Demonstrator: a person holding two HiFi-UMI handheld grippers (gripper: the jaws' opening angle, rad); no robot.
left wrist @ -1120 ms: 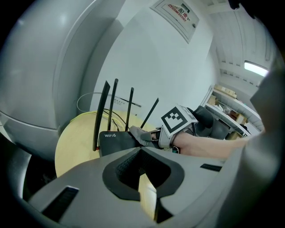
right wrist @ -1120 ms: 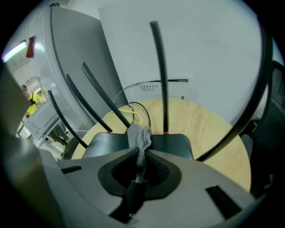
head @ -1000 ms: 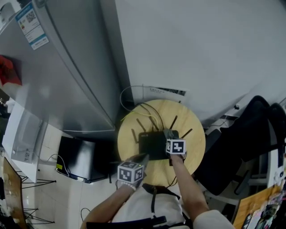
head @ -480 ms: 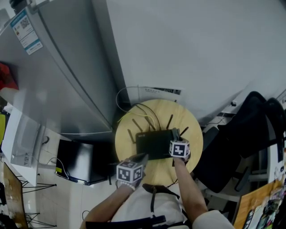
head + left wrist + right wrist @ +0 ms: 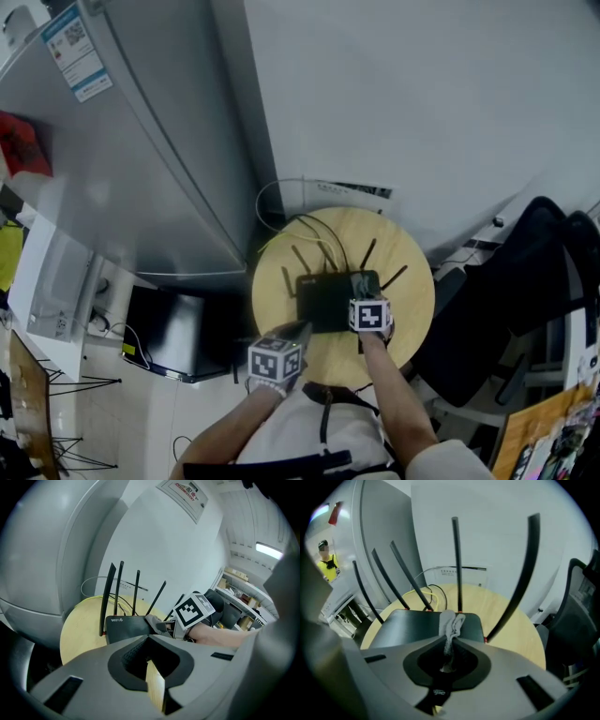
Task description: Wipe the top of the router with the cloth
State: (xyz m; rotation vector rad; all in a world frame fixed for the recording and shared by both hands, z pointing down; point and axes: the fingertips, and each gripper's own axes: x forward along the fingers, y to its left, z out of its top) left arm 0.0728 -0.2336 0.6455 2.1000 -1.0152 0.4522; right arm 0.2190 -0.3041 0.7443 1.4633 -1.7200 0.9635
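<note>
Your right gripper (image 5: 449, 641) clamps cloth (image 5: 451, 620) on router (image 5: 410, 626) top near right edge; wipe looks under way, most of top left. Left gripper (image 5: 150, 641) closed, empty.

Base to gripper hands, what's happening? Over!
Right gripper shut on cloth, cloth on router top. Left gripper shut, empty, off router. Antennas line far edge.

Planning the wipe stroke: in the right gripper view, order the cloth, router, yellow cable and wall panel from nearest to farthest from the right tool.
1. cloth, pinched in the right tool.
2. router, under the cloth.
3. yellow cable, behind the router on the table.
4. wall panel, beyond the table.
</note>
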